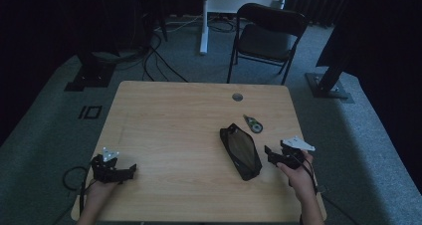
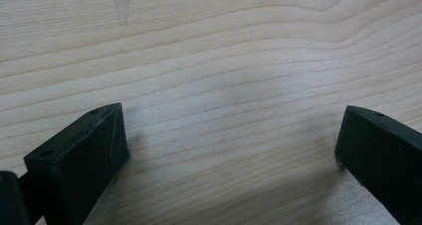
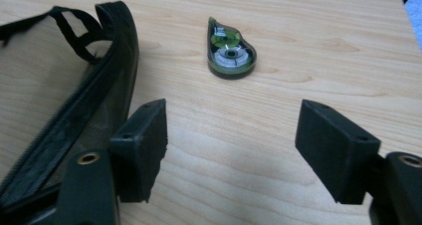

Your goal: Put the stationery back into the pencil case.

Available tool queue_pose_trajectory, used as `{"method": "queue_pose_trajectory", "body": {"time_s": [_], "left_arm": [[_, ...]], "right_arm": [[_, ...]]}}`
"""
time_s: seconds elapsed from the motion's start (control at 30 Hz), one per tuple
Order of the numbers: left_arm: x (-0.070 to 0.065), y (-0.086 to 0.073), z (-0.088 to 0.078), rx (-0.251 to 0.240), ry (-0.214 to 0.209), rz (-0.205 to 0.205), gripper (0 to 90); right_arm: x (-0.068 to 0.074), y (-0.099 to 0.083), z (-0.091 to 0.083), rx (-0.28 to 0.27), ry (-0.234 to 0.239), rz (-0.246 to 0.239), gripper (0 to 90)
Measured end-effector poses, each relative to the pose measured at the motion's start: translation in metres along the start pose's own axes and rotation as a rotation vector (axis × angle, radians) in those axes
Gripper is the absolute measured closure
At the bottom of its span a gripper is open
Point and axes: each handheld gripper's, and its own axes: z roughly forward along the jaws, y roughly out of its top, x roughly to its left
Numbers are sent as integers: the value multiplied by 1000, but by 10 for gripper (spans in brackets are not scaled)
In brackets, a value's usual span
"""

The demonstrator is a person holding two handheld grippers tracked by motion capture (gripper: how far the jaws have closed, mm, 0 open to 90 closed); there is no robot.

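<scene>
A black mesh pouch (image 1: 241,151) lies on the wooden table (image 1: 184,115), right of centre; in the right gripper view the pouch (image 3: 59,85) runs along the left side. Just beyond it rests a green correction-tape dispenser (image 1: 253,124), seen ahead of the jaws as the dispenser (image 3: 230,52). My right gripper (image 1: 267,150) sits just right of the pouch, and the gripper (image 3: 231,140) stands open with bare wood between its jaws. Near the table's front left corner my left gripper (image 1: 130,168) rests low; the gripper (image 2: 231,140) is open over plain wood.
A round cable hole (image 1: 237,96) is set near the table's far edge. Beyond the table stand a dark folding chair (image 1: 268,36) and a white desk leg (image 1: 203,21); cables lie on the grey carpet. Black stands flank both sides.
</scene>
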Motion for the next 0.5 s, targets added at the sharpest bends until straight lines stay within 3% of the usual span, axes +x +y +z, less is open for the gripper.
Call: {"method": "queue_pose_trajectory", "body": {"time_s": [0.5], "left_arm": [[0, 0, 0, -2, 0, -1, 2]], "right_arm": [[-4, 14, 38, 34, 10, -33, 224]]}}
